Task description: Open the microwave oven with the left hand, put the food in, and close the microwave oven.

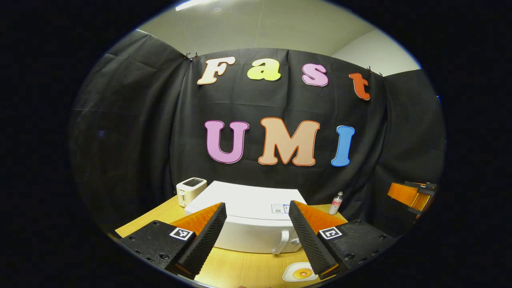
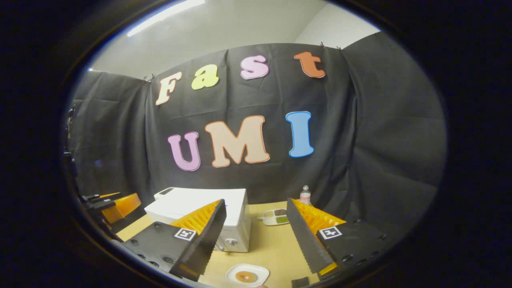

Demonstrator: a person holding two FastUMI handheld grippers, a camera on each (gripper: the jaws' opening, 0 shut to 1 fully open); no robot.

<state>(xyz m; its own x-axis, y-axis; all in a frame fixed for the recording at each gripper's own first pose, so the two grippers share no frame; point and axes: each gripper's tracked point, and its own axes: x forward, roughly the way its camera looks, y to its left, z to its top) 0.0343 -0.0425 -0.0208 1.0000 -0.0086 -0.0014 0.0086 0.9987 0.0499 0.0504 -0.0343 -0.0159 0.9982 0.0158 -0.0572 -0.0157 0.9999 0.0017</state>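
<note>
Left gripper view: toaster [image 1: 191, 191] at 10 o'clock of the microwave [image 1: 248, 218], small bottle [image 1: 336, 203] at 2 o'clock, both apart from it.

Microwave is white, door shut, handle [image 1: 282, 242] on its right front, mid-table [image 1: 224, 268].

Food plate [image 1: 300, 273] lies in front, near the handle.

Right gripper view: seasoning tray [image 2: 275, 216] just right of the microwave.

Left gripper [image 1: 258, 236] and right gripper [image 2: 256, 240] spread wide, holding nothing.
</note>
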